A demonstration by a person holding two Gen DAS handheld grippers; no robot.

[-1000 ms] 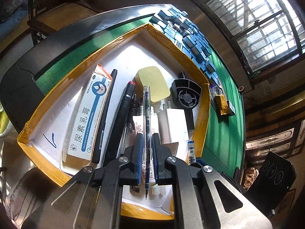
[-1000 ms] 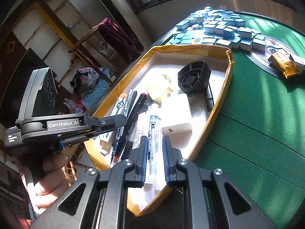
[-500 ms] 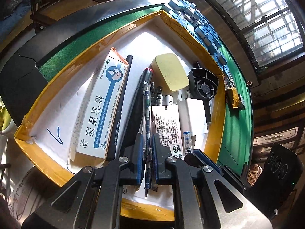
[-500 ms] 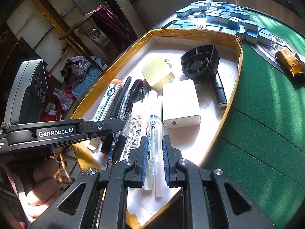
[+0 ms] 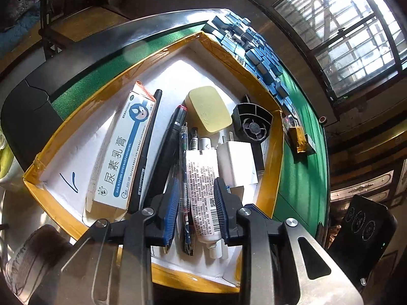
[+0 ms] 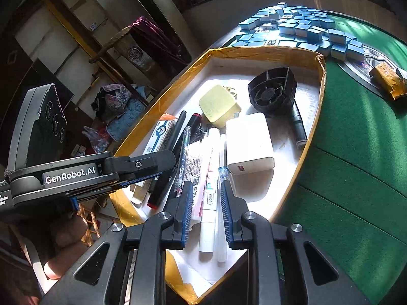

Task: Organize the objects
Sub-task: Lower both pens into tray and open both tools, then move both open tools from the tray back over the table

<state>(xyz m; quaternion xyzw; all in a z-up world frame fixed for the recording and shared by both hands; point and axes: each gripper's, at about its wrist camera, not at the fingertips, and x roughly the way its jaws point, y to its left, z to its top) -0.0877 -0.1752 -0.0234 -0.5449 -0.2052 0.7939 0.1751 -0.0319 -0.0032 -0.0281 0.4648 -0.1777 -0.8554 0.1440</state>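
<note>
A green felt table [image 6: 356,139] under barred windows fills my view, and on it sits the shallow tray [image 5: 276,157] with yellow taped walls and a white floor, which I use as my landmark. Beyond the tray's far corner lies a heap of blue mahjong tiles [image 6: 300,30].

My left gripper [image 5: 195,208] hangs over the tray's near end with its jaws opening; a clear pen [image 5: 183,167] and a printed white tube [image 5: 203,190] lie between the pads, neither pressed. Toward the tray's left wall rests a long blue-and-white carton [image 5: 122,152], with a slim black pen and a thick black marker [image 5: 170,147] beside it. Near the tray's middle are a pale yellow case [image 5: 208,109] and a white charger [image 5: 237,162]; a black fan [image 5: 251,124] sits against the right wall.

My right gripper [image 6: 204,208] is also over the near end, jaws opening, with a white marker [image 6: 211,185] and a clear-capped white pen [image 6: 221,203] lying loose between the pads
</note>
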